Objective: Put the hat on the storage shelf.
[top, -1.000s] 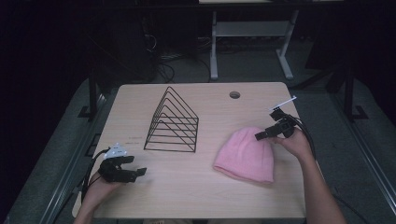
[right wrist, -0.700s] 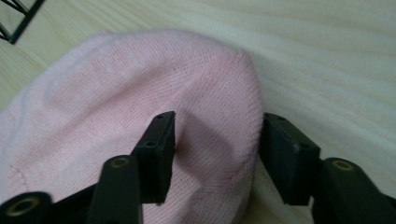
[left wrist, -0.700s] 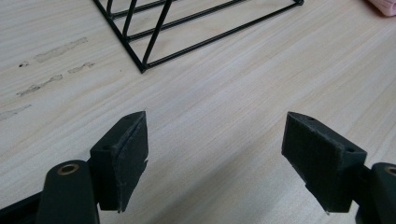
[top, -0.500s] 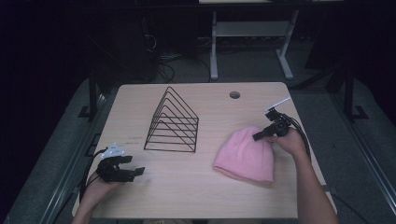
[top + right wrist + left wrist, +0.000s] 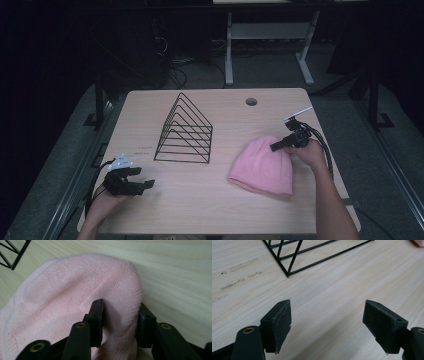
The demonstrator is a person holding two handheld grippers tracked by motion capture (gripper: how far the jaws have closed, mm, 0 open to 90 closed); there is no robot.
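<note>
A pink knit hat [image 5: 262, 167] lies flat on the right half of the wooden table [image 5: 200, 210]. My right gripper [image 5: 274, 147] reaches in at the hat's far right edge. In the right gripper view its jaws [image 5: 120, 304] have just been closing, and they pinch a raised fold of the pink hat [image 5: 62, 290] between the pads. My left gripper [image 5: 142, 177] rests low over the table's front left corner. In the left gripper view its jaws [image 5: 327, 315] stand wide apart over bare wood with nothing between them.
A black wire rack [image 5: 187, 132] shaped like a triangle stands at the table's middle, and its near corner [image 5: 294, 255] lies ahead of the left jaws. A round cable hole [image 5: 251, 102] sits near the far edge. Desk legs and cables are on the dark floor beyond.
The right gripper's jaws have drawn together on the hat's edge and bunched the knit into a fold. The right hand shifted only slightly. The left hand and gripper have stayed still.
</note>
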